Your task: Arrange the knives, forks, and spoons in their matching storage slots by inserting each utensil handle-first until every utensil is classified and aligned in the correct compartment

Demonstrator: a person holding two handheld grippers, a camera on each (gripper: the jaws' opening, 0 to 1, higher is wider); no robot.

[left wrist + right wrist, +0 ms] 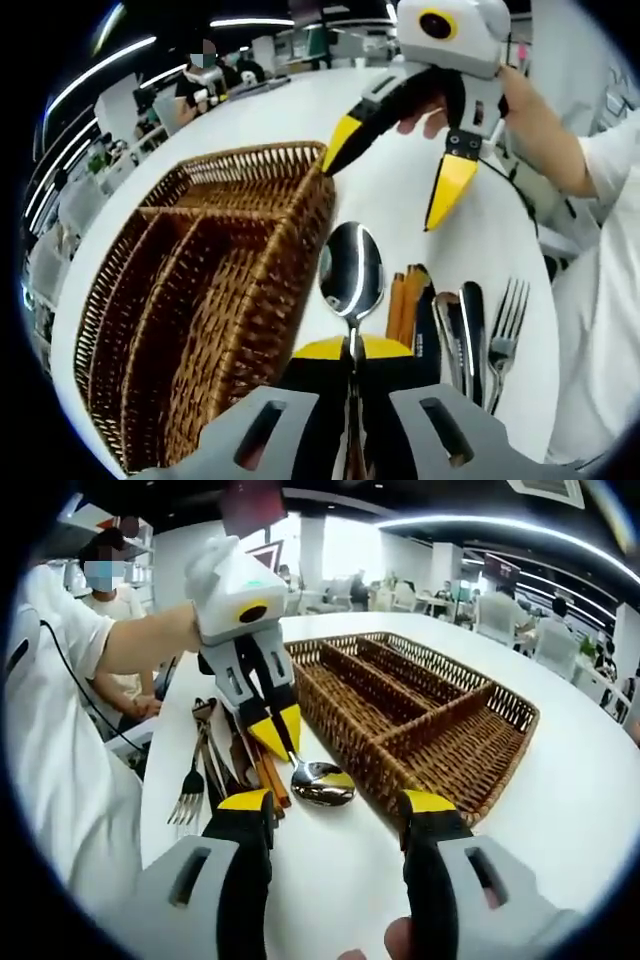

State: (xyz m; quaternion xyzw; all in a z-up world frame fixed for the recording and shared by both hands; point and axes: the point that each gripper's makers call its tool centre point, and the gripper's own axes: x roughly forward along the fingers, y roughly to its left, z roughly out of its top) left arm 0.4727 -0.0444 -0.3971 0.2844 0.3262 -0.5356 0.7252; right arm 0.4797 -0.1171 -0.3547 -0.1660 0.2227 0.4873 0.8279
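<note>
My left gripper (352,350) is shut on the handle of a silver spoon (351,270), whose bowl points away from me beside the wicker basket's (250,260) right wall. In the right gripper view the same left gripper (275,730) holds that spoon (320,781) low over the white table, just left of the basket (470,750). My right gripper (337,802) is open with nothing between its jaws, and in the left gripper view this right gripper (395,165) hovers beyond the spoon. Brown-handled knives (405,300), another spoon (470,320) and a fork (508,320) lie on the table.
The basket has several long compartments and one cross compartment, all bare wicker. The loose fork (190,790) and other cutlery lie at the table (560,810) edge near a person's white sleeve (60,740). People and office furniture stand far behind.
</note>
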